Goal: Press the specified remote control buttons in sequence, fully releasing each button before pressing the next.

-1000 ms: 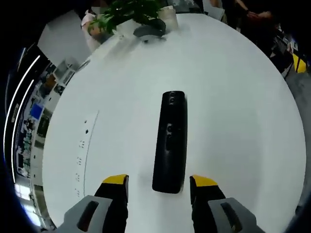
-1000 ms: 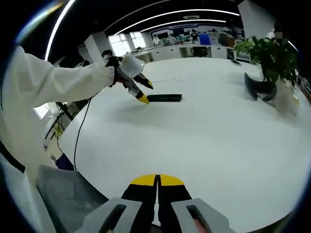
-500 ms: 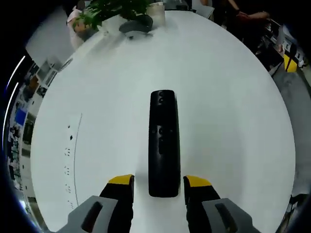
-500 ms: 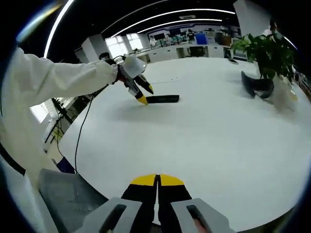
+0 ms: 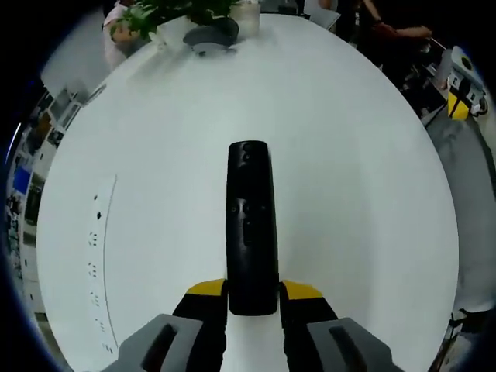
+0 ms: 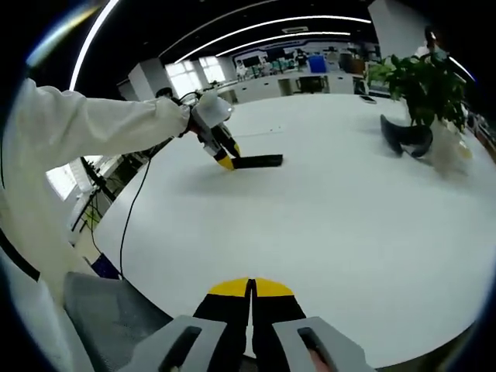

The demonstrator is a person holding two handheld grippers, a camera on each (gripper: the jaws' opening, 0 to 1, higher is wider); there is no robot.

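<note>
One remote [image 5: 250,225], black, slim, rigid; likely light, smooth-cased and apt to skid on the white table [image 5: 364,155]. Lies flat mid-table, near end between the left gripper [image 5: 253,293] jaws, which clasp its sides. Best hold: that near end, leaving buttons clear. Right gripper [image 6: 250,288]: jaws closed, empty, well apart. Plant [image 6: 422,85] at far edge.
</note>
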